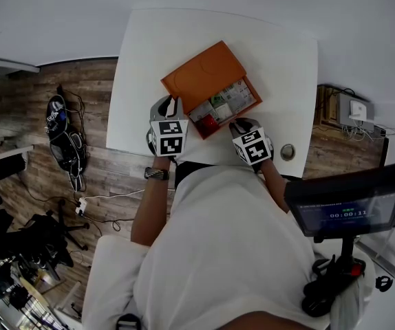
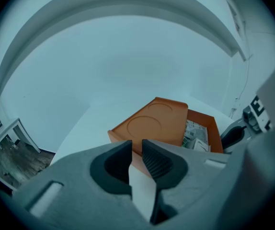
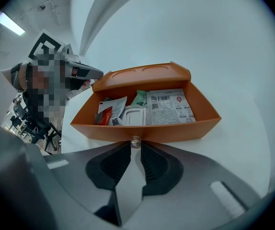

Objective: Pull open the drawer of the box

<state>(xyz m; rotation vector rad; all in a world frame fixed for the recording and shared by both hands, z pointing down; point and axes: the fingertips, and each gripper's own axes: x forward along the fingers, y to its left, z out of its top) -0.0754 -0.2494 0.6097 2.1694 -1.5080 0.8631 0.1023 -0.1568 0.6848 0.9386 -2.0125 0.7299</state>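
Clock directions are as read in the head view.

1. Table (image 1: 149, 60), white, rounded corners. It carries every item below.
2. Box (image 1: 201, 74), orange, with two round recesses pressed into its top. It lies askew near the table's 6 o'clock edge.
3. Drawer (image 3: 176, 131), orange, drawn out of the box toward 5 o'clock, its inside open to view.
4. Left gripper (image 2: 136, 147), grey, with a marker cube. It is at 7 o'clock of the box, close beside its corner. The jaws stand a narrow slot apart, and only white table top shows through the gap. Whether it touches the box cannot be told.
5. Right gripper (image 3: 136, 150), grey, with a marker cube. It is at 5 o'clock of the drawer, square to the drawer front. The jaws are drawn in narrow, tips pinched on the knob.
6. Drawer contents, lying flat and overlapping:
   - printed white packet (image 3: 168, 107)
   - white moulded piece (image 3: 133, 115)
   - green packet (image 3: 138, 99)
   - red packet (image 3: 105, 115)
7. Round disc (image 1: 287, 151), pale, on the table at 4 o'clock of the drawer, apart from it.
8. Knob (image 3: 136, 142), small and clear, at the middle of the drawer front, held between the right gripper's tips.
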